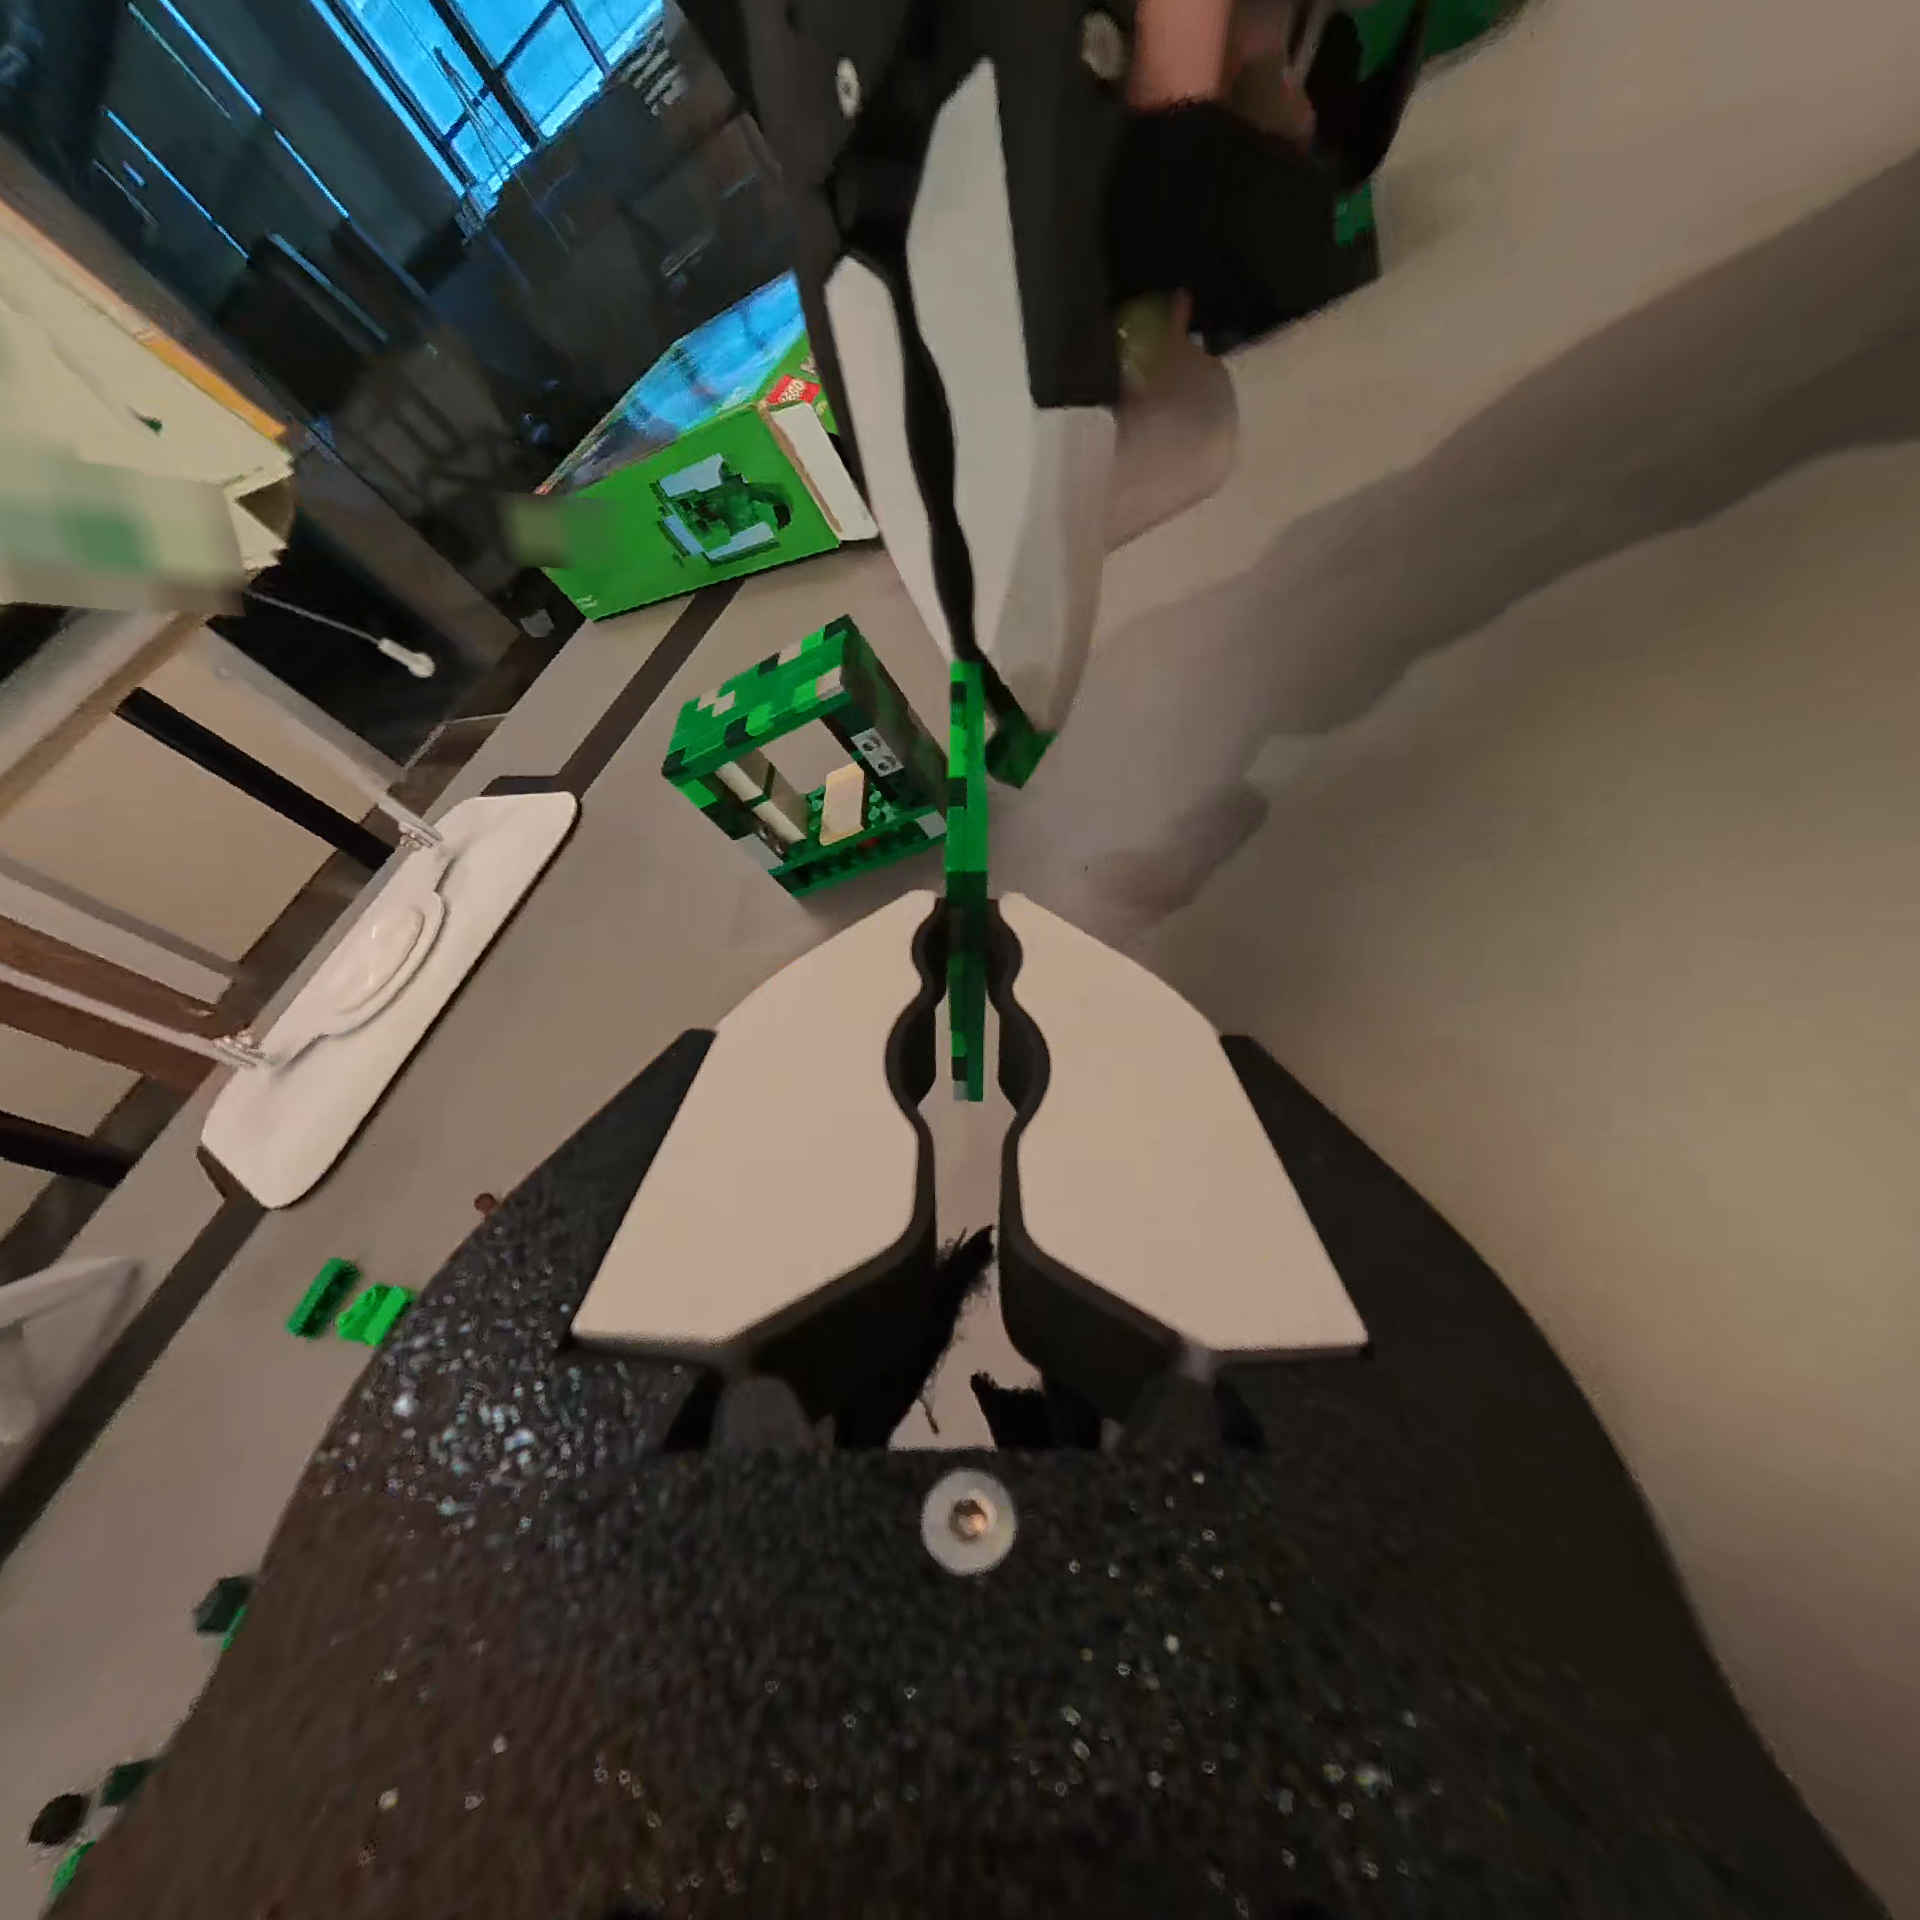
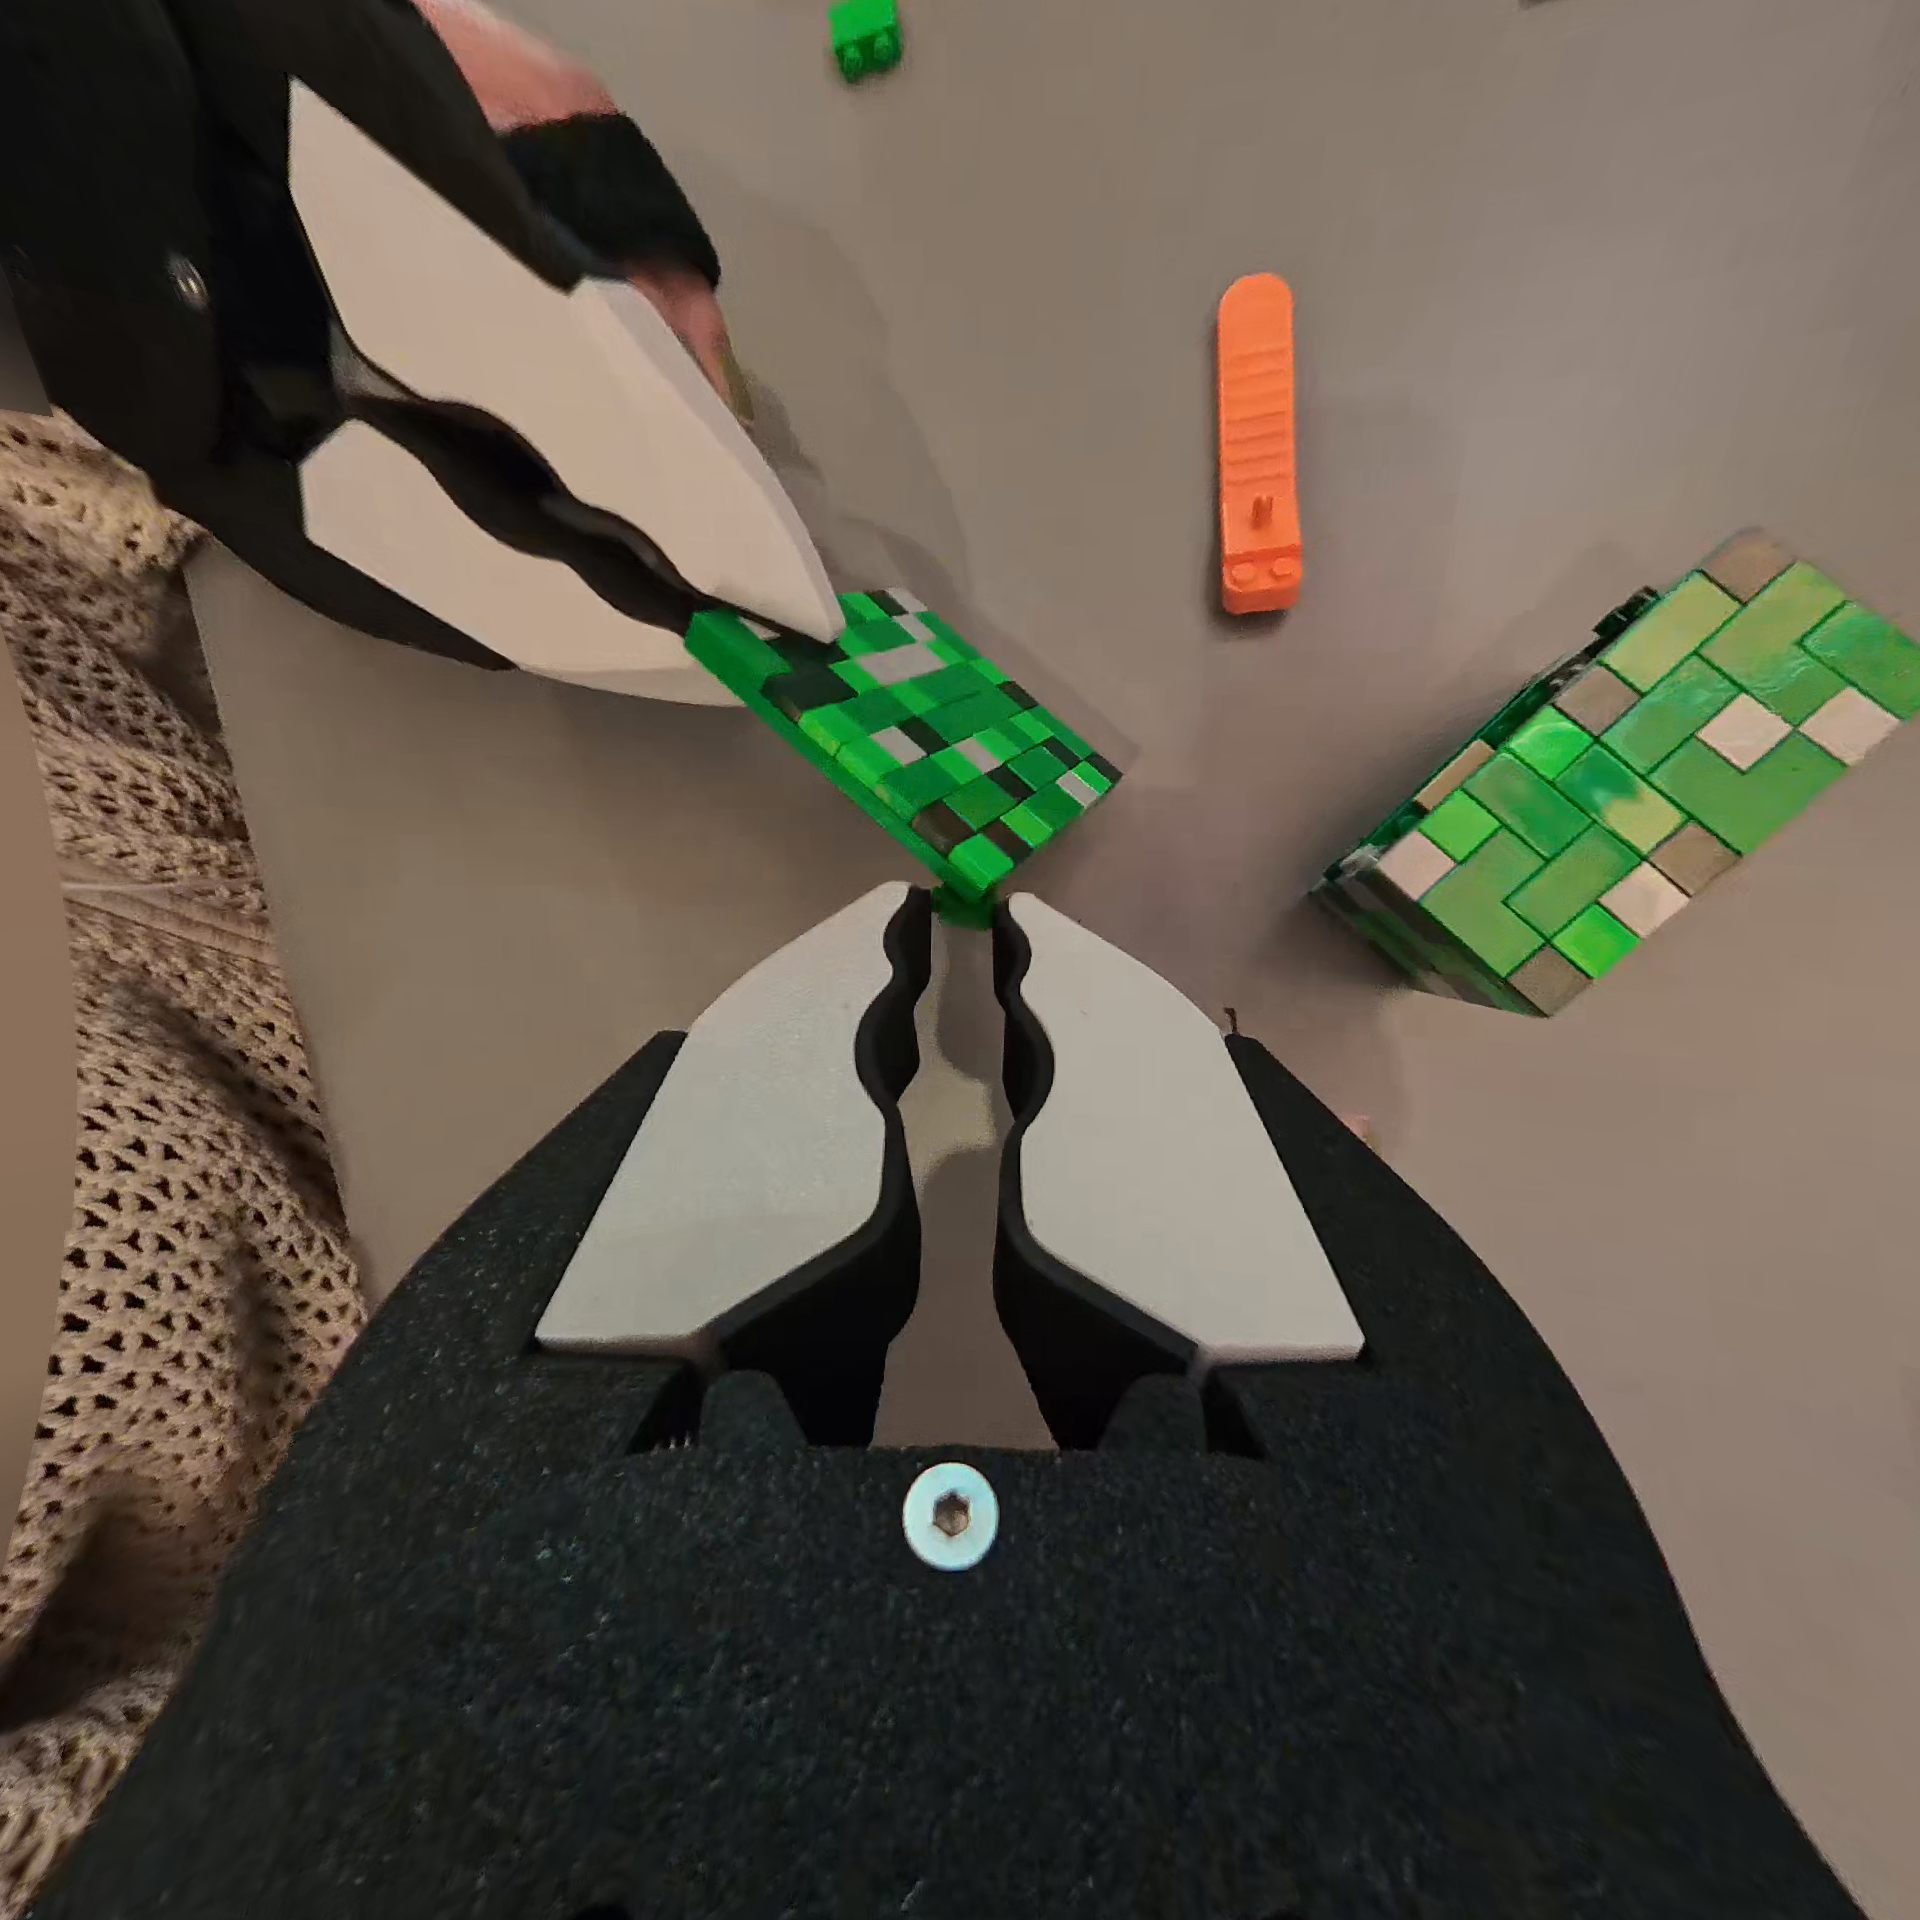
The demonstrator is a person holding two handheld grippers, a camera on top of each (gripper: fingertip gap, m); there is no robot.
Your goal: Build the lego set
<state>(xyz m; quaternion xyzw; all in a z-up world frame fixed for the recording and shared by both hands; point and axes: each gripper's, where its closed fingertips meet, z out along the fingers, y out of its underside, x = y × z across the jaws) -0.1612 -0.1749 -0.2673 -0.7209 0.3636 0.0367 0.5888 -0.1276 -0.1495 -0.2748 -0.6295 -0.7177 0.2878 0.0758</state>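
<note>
1. Left claw [image 1: 966, 914] clamped on one end of the green tiled panel [image 2: 914, 738], held edge-on in the air above the bench [image 2: 1039, 364].
2. Right claw [image 2: 961, 904] narrowed onto a small green brick [image 2: 961, 909] touching the panel's lower corner — apparently pinching it, though how firmly cannot be told.
3. Hollow green body [image 1: 800, 769] resting on the bench, well apart from the panel; same body [image 2: 1621, 790] beside the orange separator [image 2: 1257, 447] in the right wrist view.
4. Loose green bricks [image 1: 348, 1309] near the bench edge, box [image 1: 707, 499] lying farther back.
5. Likely step: pressing the small brick onto the panel's corner.
6. Risks from here:
   - Panel gripped at one end only — pushing at the far corner could lever it out of the left claw or twist it.
   - Brick held by the tips alone; off-axis pressure could flick it away.
   - Studs misaligned, so only a half-seated joint.
   - Hard pressure popping tiles off the panel.
</note>
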